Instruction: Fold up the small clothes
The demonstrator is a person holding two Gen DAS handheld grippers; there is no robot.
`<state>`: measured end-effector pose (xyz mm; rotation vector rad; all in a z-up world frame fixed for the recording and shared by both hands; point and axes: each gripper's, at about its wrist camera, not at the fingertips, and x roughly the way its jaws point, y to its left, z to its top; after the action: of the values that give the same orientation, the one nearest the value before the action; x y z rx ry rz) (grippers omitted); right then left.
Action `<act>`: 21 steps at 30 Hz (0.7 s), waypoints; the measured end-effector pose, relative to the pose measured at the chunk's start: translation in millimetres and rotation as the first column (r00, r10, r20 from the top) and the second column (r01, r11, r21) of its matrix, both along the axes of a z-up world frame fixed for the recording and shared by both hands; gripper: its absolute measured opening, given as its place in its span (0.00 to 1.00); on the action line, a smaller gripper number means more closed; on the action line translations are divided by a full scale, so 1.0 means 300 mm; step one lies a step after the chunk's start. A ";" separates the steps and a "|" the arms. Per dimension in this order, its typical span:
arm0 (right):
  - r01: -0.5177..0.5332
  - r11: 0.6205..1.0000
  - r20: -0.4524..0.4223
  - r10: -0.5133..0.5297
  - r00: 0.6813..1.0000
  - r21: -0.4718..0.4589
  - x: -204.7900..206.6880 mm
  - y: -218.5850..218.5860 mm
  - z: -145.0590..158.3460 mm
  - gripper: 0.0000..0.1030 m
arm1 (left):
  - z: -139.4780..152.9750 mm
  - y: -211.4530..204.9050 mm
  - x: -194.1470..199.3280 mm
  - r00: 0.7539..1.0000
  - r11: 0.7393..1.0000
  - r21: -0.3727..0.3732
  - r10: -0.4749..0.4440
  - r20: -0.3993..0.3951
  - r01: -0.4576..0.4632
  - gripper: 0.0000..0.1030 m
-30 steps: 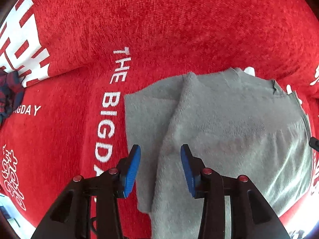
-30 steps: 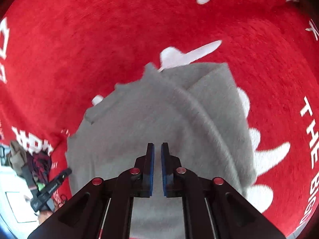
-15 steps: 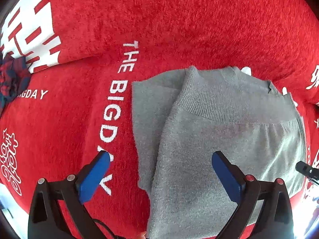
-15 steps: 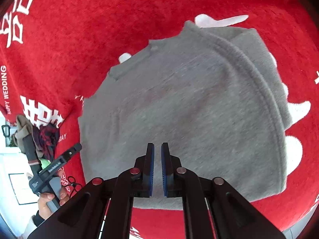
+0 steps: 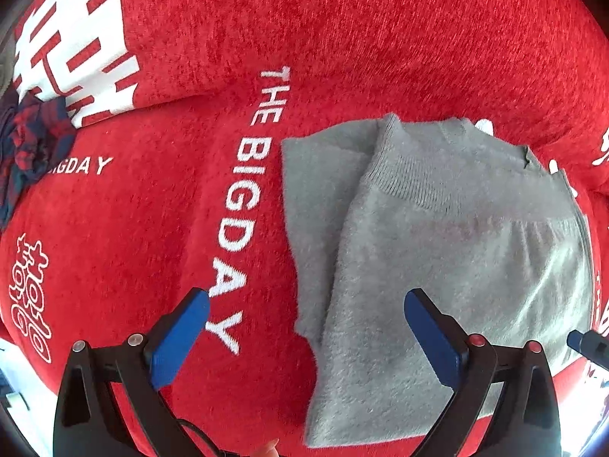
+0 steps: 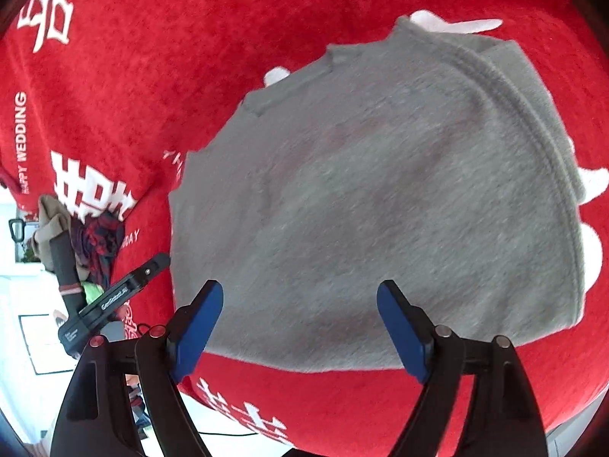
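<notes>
**Both grippers released over folded garment**

Both sets of jaws stood apart, empty: left gripper (image 5: 306, 337) wide; right gripper (image 6: 300, 333) had just been opening. Grey sweater (image 6: 380, 198) lay folded on the red blanket (image 5: 342, 30), loose flap at 10 o'clock. Judgement: regrip that flap's edge, pull taut, lay flush.

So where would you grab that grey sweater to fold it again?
Probably the grey sweater by its near edge, coming down from above with the open left gripper: it lies flat on the red blanket, so only edges offer something to pinch.
</notes>
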<state>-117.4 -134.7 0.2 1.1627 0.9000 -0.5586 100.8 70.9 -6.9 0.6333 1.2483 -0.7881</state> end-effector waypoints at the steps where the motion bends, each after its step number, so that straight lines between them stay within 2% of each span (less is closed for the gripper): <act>1: -0.006 1.000 0.001 0.006 1.000 0.003 0.008 0.013 -0.002 0.84 | -0.001 0.009 0.005 1.000 1.000 -0.003 0.009 -0.010 -0.009 0.99; 3: -0.017 1.000 0.005 0.017 1.000 0.013 0.020 0.037 -0.006 0.84 | -0.006 0.023 0.013 0.999 1.000 -0.007 0.015 -0.038 -0.015 0.99; 7: -0.034 0.999 0.012 0.034 0.999 0.033 0.044 0.088 -0.015 0.84 | -0.009 0.048 0.008 1.000 1.000 0.007 -0.001 -0.027 0.001 0.99; 12: -0.043 0.997 0.019 0.042 0.999 0.062 0.066 0.140 -0.031 0.84 | -0.003 0.072 -0.002 0.999 1.000 0.016 -0.010 -0.050 0.011 0.99; 21: -0.023 0.987 0.059 0.014 0.998 0.157 0.101 0.207 -0.089 0.84 | -0.001 0.121 0.004 0.994 1.000 0.025 0.013 -0.110 -0.010 0.99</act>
<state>-87.1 -72.5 -26.6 1.3057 0.9170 -0.4424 102.0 107.3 -7.2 0.6083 1.3626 -0.8080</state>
